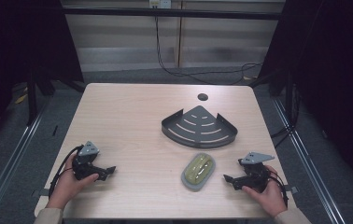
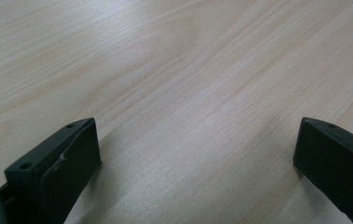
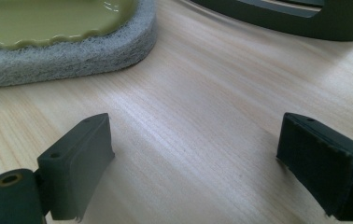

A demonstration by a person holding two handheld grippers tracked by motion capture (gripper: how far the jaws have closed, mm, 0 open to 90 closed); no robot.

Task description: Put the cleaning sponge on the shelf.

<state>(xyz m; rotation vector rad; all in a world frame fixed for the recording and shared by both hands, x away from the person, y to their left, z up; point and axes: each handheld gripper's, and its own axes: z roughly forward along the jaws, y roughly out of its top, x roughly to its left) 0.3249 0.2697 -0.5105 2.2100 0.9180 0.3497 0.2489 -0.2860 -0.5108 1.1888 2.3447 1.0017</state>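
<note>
Pale wooden table (image 1: 132,121): we rest both grippers, left (image 1: 111,171) and right (image 1: 227,178), jaws spread, near a grey-backed sponge (image 1: 198,171) and dark corner rack (image 1: 199,127).

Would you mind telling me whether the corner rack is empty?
Empty: the corner rack shows bare slots, and the sponge lies outside it.

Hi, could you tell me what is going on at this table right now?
A person sits at a wooden table with a two-jaw gripper in each hand. The left gripper and the right gripper both rest low near the front edge, jaws open and holding nothing. Between them, nearer the right gripper, lies a yellow-green scrubbing pad with a grey felt base. Behind it stands a dark metal corner shelf tray, with nothing in it. Nothing is being handled yet.
</note>
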